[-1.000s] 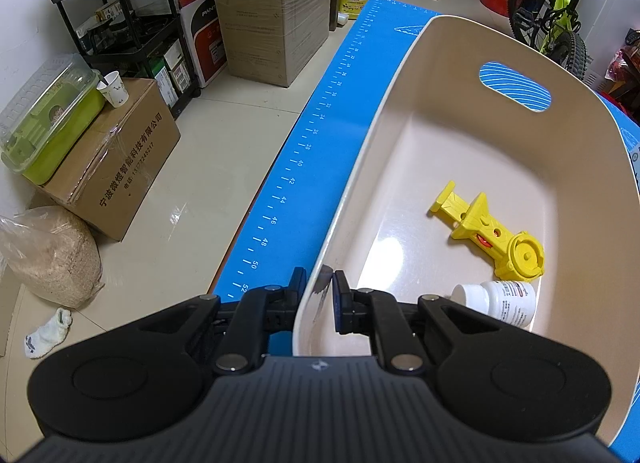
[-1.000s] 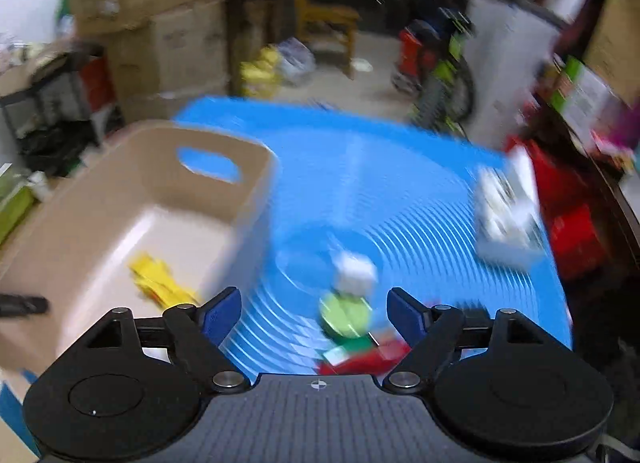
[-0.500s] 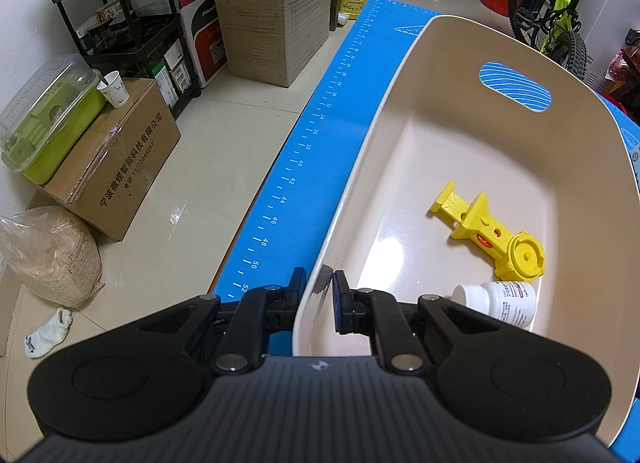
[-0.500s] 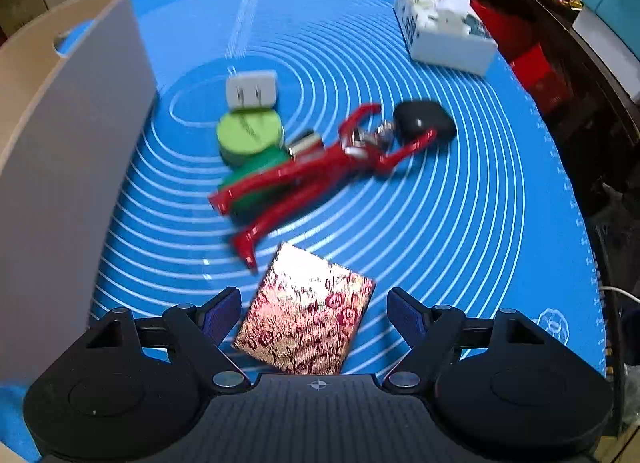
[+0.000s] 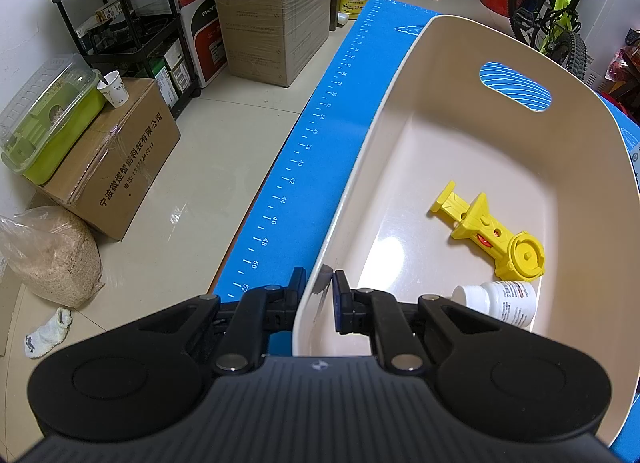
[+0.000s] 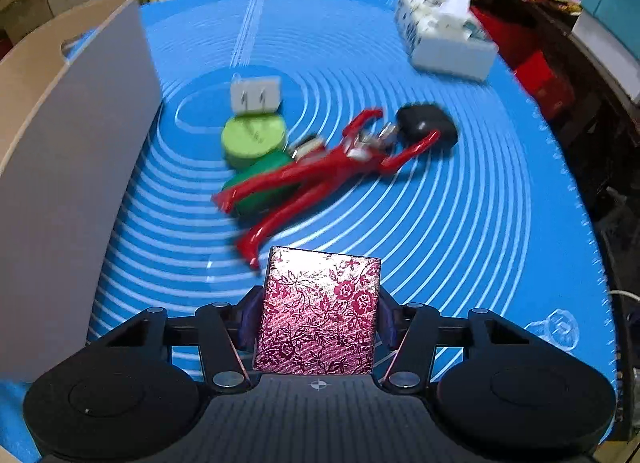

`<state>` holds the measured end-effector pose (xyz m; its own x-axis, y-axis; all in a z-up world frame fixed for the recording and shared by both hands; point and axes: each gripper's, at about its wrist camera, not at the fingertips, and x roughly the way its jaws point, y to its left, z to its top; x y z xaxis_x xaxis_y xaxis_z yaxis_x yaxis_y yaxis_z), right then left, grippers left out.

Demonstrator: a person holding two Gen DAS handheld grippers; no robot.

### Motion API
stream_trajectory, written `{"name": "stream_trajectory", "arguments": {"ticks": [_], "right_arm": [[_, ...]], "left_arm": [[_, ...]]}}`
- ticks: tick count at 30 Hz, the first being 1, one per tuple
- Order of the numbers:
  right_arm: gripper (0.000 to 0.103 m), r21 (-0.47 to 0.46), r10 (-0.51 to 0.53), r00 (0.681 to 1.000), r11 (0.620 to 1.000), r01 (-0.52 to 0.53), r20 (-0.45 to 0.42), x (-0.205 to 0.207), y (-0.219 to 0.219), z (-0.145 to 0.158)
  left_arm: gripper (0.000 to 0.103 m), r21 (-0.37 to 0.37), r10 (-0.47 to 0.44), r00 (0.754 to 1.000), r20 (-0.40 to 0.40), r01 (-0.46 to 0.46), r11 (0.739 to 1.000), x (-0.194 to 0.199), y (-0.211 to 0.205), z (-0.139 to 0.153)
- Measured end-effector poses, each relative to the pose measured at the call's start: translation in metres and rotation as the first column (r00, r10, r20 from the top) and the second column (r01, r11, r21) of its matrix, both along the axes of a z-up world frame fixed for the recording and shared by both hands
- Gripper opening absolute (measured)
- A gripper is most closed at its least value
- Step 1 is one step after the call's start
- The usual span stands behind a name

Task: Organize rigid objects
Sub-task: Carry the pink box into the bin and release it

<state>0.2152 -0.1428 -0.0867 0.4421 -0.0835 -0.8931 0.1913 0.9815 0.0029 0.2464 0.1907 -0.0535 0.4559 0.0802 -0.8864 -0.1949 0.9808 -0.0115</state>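
**Q:** What surrounds the left hand's view?

**A:** A storeroom floor with cardboard boxes (image 5: 264, 7), a black shelf rack (image 5: 132, 39), a child's bicycle (image 5: 556, 19) and a sack of grain (image 5: 48, 255) edges a blue mat (image 5: 304, 167) printed with a ruler scale. The left gripper (image 5: 318, 295) is closed on the near rim of a cream tub (image 5: 400, 103), one finger outside the wall and one inside. Ahead and to the right of the fingers, a yellow toy (image 5: 488, 229) lies on the tub floor, with a white bottle (image 5: 500, 301) on its side just beside the toy's round end, close to the inner finger.

**Q:** And the right hand's view?

**A:** The same blue mat (image 6: 460, 203), ringed with white circles, fills the frame. The right gripper (image 6: 318, 317) clamps a red floral box (image 6: 320, 311) between its fingers, one on each side. Just ahead of the box sprawls a red figure (image 6: 320, 175), lying over a dark green disc (image 6: 260, 187). Beyond are a light green disc (image 6: 252, 137), a white plug (image 6: 256, 95) and a black key fob (image 6: 426, 123). A tissue box (image 6: 444, 35) sits far ahead to the right; the tub's wall (image 6: 80, 183) rises left of the fingers.
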Motion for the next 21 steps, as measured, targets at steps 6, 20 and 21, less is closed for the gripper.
{"name": "stream_trajectory", "arguments": {"ticks": [6,20,21], "right_arm": [[0.06,-0.04,0.02,0.986,0.999,-0.014,0.166,0.011,-0.002,0.054],[0.06,-0.077,0.282,0.881,0.959,-0.273,0.38,0.069,0.095,0.126],[0.06,-0.078,0.297,0.876,0.954,-0.289,0.381,0.073,0.104,0.124]], "left_arm": [[0.016,0.0,0.001,1.0,0.0,-0.001,1.0,0.0,0.0,0.0],[0.016,0.001,0.0,1.0,-0.001,0.0,1.0,0.0,0.0,0.0],[0.016,0.0,0.0,1.0,-0.001,0.0,1.0,0.0,0.0,0.0]]}}
